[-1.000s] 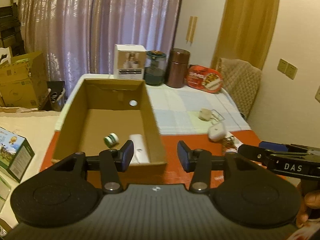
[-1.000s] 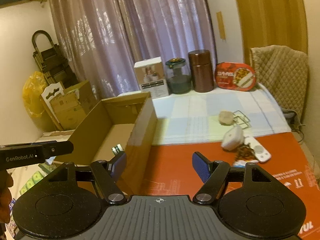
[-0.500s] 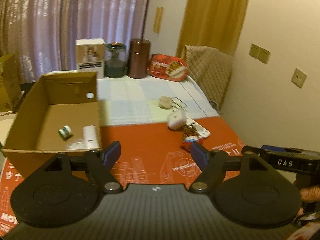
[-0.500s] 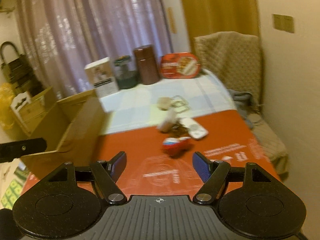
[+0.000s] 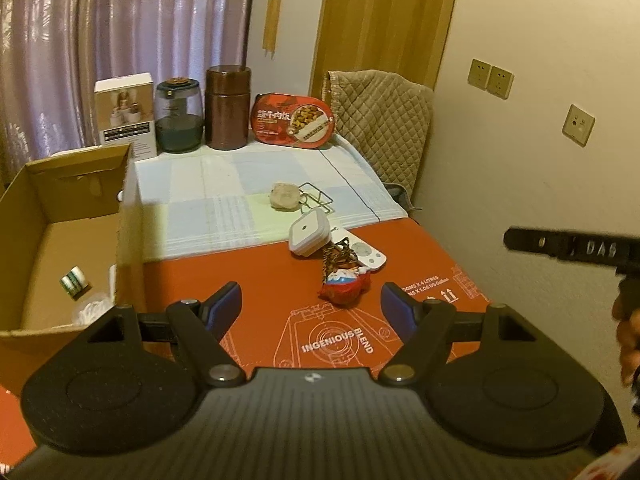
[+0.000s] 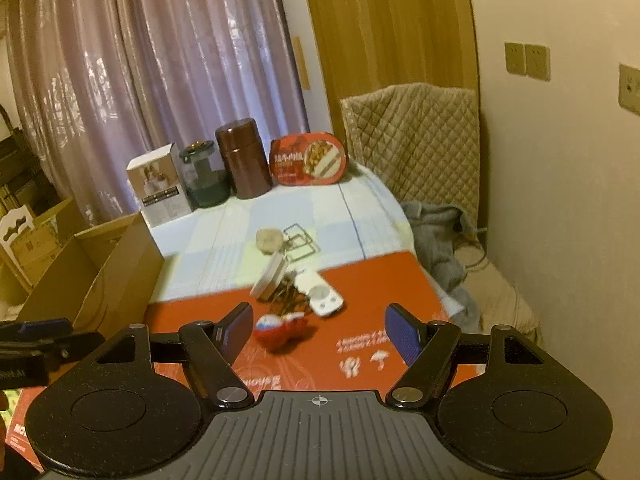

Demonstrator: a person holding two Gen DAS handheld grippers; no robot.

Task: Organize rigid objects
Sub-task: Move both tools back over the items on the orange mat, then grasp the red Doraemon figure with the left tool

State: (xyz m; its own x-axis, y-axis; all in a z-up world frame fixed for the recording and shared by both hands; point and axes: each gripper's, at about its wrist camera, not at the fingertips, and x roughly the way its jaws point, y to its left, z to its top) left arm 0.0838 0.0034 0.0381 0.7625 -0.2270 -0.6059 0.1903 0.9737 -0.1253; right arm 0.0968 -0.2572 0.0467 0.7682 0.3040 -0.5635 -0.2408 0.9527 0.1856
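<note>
The left tongs stand wide apart at the lower middle of the left wrist view, holding nothing, their blue pads above the red mat that covers the near part of the tabletop. The right tongs are likewise wide and hold nothing in the right wrist view.

Just above the gap of the left tongs, in the middle of the frame, lies a small cluster: a red egg-shaped toy nearest, a striped cord touching it, a white remote to the right, and a white square device leaning at the cluster's upper left. In the right wrist view the same toy sits just right of the left fingertip, with the remote above it; this view is blurred.

Farther up, on the pale checked cloth, a beige round lump rests beside a wire stand.

At the left edge of the left wrist view an open cardboard box holds a small green-and-white roll and something white in its lower right corner.

Along the upper middle stand a white carton, a dark glass jar, a brown canister and a red food tray propped upright. A quilted chair back stands at the upper right.
</note>
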